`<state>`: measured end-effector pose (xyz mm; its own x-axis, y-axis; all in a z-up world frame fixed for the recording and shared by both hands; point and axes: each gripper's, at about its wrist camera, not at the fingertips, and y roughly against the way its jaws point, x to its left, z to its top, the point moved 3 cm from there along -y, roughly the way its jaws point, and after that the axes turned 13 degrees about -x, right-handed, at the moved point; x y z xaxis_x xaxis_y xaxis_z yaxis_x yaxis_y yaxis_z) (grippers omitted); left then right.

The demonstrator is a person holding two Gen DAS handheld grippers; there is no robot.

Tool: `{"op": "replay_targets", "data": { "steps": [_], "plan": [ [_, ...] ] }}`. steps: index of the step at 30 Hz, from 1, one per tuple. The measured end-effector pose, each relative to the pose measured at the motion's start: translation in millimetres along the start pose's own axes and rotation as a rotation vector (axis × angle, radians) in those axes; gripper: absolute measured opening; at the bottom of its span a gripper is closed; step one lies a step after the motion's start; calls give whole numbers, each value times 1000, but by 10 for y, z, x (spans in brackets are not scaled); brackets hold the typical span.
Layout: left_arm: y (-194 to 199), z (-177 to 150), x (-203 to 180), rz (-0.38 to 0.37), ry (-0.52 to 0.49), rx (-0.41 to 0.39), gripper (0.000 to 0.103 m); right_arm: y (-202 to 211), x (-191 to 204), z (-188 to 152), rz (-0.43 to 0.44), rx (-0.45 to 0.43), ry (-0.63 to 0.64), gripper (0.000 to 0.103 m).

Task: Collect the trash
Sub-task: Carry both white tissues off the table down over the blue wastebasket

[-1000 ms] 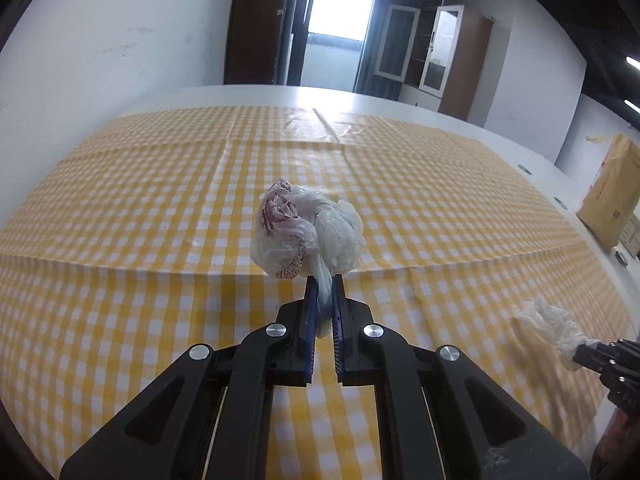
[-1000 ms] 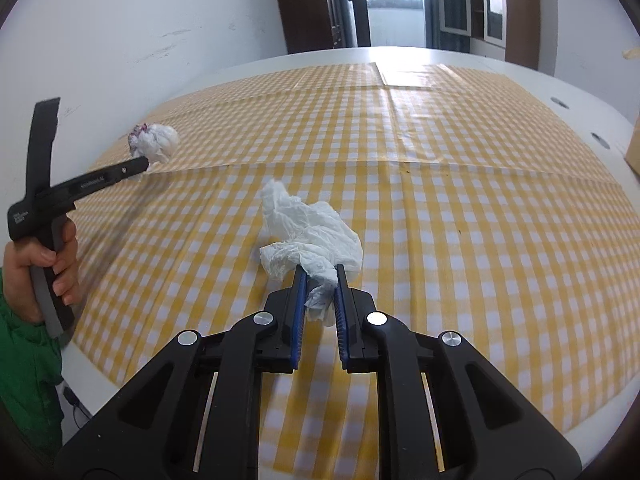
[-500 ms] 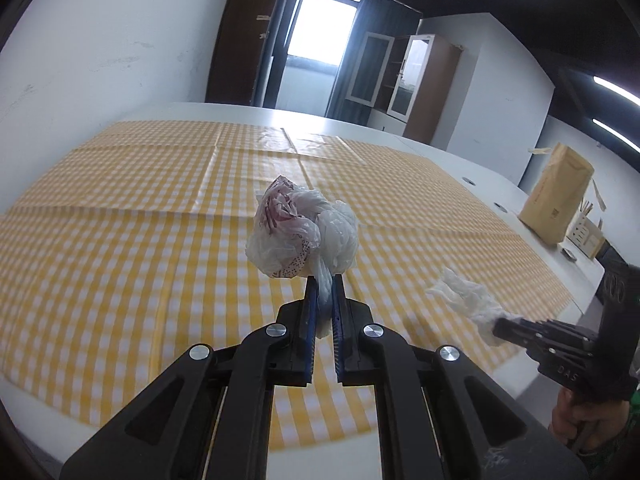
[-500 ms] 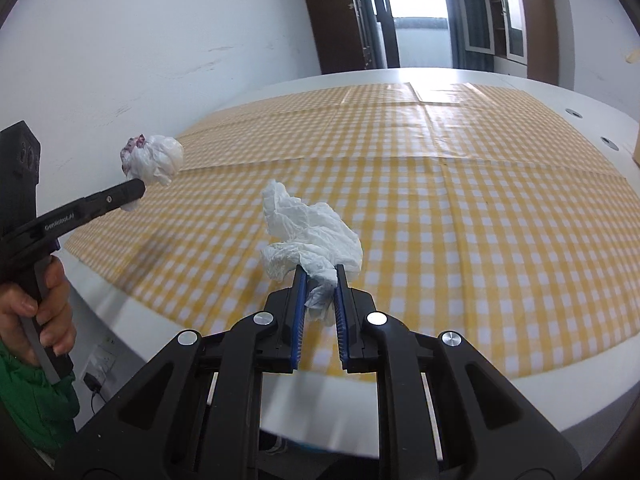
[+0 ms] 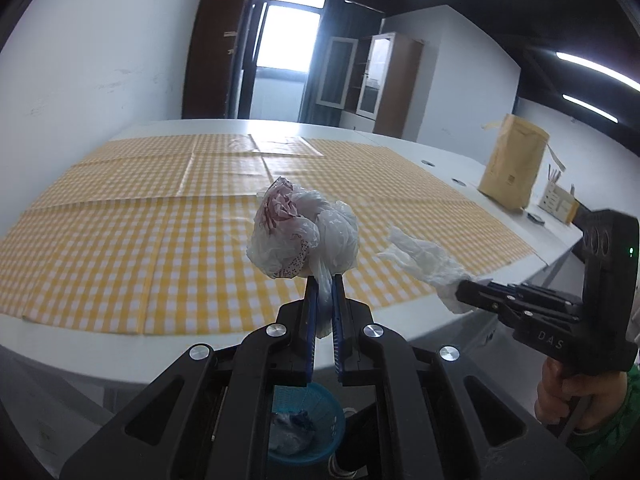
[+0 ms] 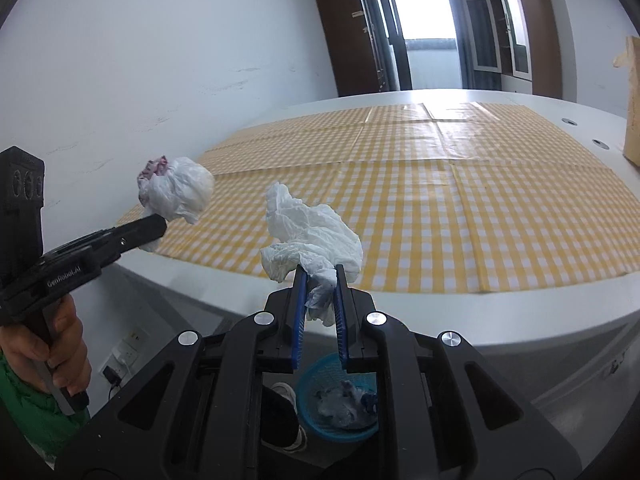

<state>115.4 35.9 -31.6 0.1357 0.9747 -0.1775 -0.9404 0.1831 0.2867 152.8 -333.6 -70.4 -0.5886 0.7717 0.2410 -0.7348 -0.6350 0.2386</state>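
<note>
Both grippers have drawn back off the checked tablecloth past the near edge of the table, so a blue basket on the floor now shows below them. The left gripper, tilted somewhat downward, has its jaws pinched narrow on a crumpled plastic bag with red print. The right gripper, tilted alike, is clamped on a crumpled white tissue. Both wads hang in the air over the table's edge. A hand in a green sleeve grips the left handle.
</note>
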Motion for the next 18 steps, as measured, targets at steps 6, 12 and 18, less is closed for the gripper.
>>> {"op": "replay_targets", "data": {
  "steps": [6,12,18],
  "plan": [
    [276,-154,-141,-6,-31,-6,6,287,195,-105,17,-14,32,12],
    [517,-416,-252,-37,-45,39,6,491,392,-346,35,19,89,12],
    [646,-664,-226,-43,-41,79,6,567,512,-653,53,70,102,12]
  ]
}}
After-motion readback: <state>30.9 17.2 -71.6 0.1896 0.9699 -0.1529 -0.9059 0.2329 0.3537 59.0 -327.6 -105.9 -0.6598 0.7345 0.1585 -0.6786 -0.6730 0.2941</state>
